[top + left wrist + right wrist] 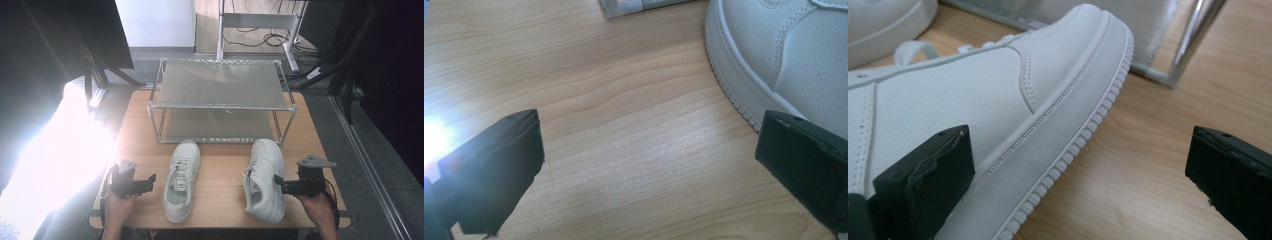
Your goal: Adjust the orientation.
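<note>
So there's a wooden counter (220,165) with a two-tier metal shoe rack (220,95) sitting at its far side, and I'm using that rack as the reference for everything. Both shelves of it are looking bare. Two white sneakers are lying on the counter just in front of the rack, toes pointing toward it. The left sneaker (182,180) is sitting in front of the rack's left half with its toe nearly reaching the bottom rail, and the right sneaker (264,179) is sitting in front of the rack's right half, angled a bit, toe close to the front right leg. The two shoes are resting apart from each other, with bare wood showing between them. A person is holding the left gripper (150,181) out past the rack's left front corner, nearer the person, just beside the left sneaker's outer side; its jaws are standing wide apart with nothing between them, hovering over plain wood in the left gripper view. The right gripper (278,183) is sitting near the right sneaker's outer side, in front of the rack's right end; its jaws are spread wide too, and in the right gripper view one jaw is overlapping the white upper while the other is hanging over bare counter, not clamping anything.
</note>
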`<state>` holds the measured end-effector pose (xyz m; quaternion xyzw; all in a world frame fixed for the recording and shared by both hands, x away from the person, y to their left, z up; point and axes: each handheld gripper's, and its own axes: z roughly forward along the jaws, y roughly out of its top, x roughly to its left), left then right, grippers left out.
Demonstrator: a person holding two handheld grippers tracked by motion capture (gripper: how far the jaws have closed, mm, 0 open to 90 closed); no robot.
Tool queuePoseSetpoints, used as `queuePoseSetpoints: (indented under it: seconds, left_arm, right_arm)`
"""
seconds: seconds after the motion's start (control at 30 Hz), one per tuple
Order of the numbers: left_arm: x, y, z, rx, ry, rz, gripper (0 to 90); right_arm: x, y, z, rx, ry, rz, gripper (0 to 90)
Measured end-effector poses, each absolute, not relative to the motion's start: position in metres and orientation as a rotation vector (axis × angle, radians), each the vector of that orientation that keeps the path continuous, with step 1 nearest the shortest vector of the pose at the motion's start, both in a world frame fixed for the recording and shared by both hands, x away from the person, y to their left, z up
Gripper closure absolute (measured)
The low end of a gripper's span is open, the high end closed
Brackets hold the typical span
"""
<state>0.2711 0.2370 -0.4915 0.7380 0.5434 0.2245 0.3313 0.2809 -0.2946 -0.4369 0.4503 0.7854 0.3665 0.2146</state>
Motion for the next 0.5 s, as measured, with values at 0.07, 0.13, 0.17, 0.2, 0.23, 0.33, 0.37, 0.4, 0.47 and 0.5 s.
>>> queuePoseSetpoints:
  seconds: [0.07,0.13,0.17,0.2,0.23,0.33,0.37,0.4,0.47,0.5]
  left_arm:
    - [0.271,0.237,-0.491,1.928,1.421,0.588,0.0]
    - [0.271,0.237,-0.491,1.928,1.421,0.587,0.0]
    - [0.271,0.237,-0.491,1.928,1.421,0.587,0.0]
    - [0.271,0.237,-0.491,1.928,1.421,0.587,0.0]
    - [0.271,0.237,-0.491,1.928,1.42,0.587,0.0]
    - [0.271,0.237,-0.491,1.926,1.42,0.588,0.0]
    - [0.271,0.237,-0.491,1.926,1.42,0.587,0.0]
    - [0.271,0.237,-0.491,1.926,1.42,0.587,0.0]
    - [0.271,0.237,-0.491,1.926,1.421,0.586,0.0]
    - [0.271,0.236,-0.491,1.926,1.421,0.586,0.0]
  right_arm:
    - [0.28,-0.3,-0.438,1.262,2.171,1.006,0.0]
    - [0.28,-0.305,-0.44,1.272,2.164,0.999,0.0]
    - [0.279,-0.307,-0.44,1.28,2.164,0.995,0.0]
    - [0.279,-0.309,-0.441,1.284,2.161,0.993,0.3]
    - [0.279,-0.311,-0.442,1.29,2.158,0.994,0.8]
    - [0.277,-0.317,-0.444,1.31,2.147,0.989,1.6]
    - [0.277,-0.319,-0.445,1.317,2.144,0.99,2.3]
    - [0.277,-0.319,-0.445,1.317,2.144,0.99,2.3]
    - [0.275,-0.324,-0.448,1.336,2.136,0.991,3.6]
    - [0.275,-0.329,-0.451,1.353,2.13,0.98,3.9]
